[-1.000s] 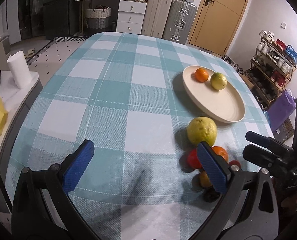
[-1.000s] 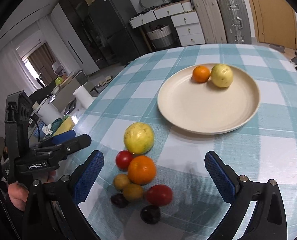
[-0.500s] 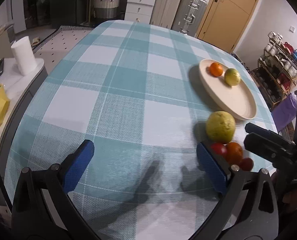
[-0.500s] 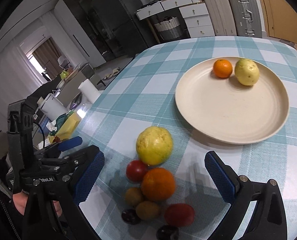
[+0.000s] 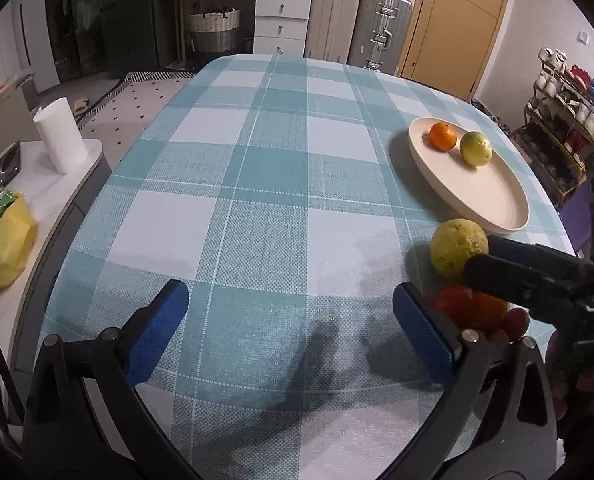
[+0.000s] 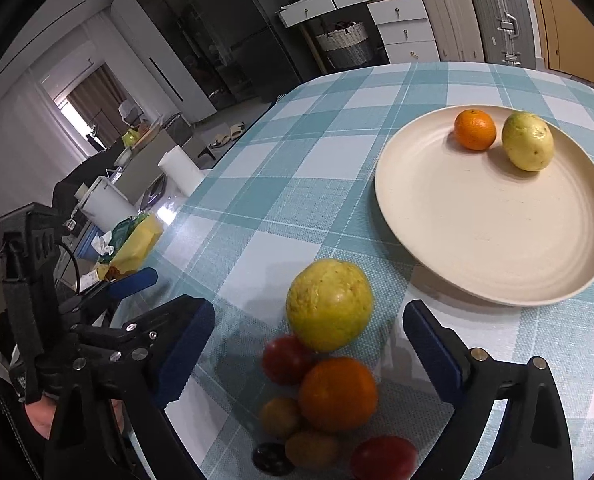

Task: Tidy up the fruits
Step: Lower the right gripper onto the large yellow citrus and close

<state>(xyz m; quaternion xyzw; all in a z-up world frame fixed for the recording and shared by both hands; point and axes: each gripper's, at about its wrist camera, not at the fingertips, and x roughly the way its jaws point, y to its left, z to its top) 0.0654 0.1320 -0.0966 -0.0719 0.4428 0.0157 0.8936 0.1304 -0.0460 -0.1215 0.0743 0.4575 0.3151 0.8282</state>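
Note:
A cream plate (image 6: pixel 497 240) (image 5: pixel 493 196) holds a small orange (image 6: pixel 474 129) and a yellow-green fruit (image 6: pixel 528 146). In front of it a large yellow fruit (image 6: pixel 330 305) (image 5: pixel 457 246) lies on the checked cloth with a pile: an orange (image 6: pixel 338 393), two red tomatoes (image 6: pixel 287 359), small brown fruits (image 6: pixel 279 417) and a dark one (image 6: pixel 271 458). My right gripper (image 6: pixel 309 352) is open, its jaws to either side of the pile. My left gripper (image 5: pixel 289 332) is open and empty over bare cloth left of the pile.
The table's left edge drops to a side counter with a paper roll (image 5: pixel 59 140) and a yellow bag (image 5: pixel 5 252). Drawers, suitcases and a door stand beyond the table's far end. A shoe rack (image 5: pixel 565 120) stands at the right.
My right gripper has moved forward and lower onto the fruit pile. My left gripper has drawn back and turned left, so the fruits sit further right in its view.

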